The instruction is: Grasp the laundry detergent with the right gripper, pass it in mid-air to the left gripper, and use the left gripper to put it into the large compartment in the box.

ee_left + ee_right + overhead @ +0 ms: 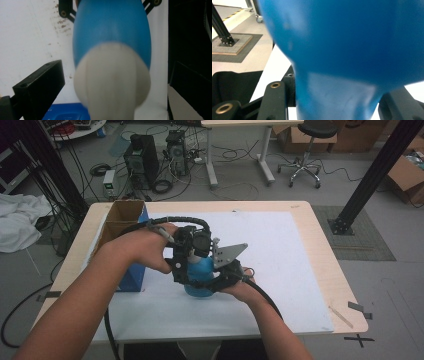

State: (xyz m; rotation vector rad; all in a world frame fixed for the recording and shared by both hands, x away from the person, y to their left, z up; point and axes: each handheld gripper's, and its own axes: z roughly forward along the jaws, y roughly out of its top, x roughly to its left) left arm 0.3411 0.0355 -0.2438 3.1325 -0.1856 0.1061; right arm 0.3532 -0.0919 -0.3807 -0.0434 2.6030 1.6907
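One blue plastic bottle (199, 279) with one white cap (112, 82), two grippers on it: right gripper (220, 279) clamped around its body, left gripper (186, 261) jaws apart beside the cap.

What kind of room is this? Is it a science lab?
Probably a robotics lab or workshop. Computer towers stand on the floor amid loose cables, black metal frame posts rise beside the table, and cardboard boxes sit around.

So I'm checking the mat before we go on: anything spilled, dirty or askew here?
Brownish specks dot the white mat beside the blue plastic bottle, like dried splashes. No wet spill shows, and the bottle looks undamaged in both grippers.
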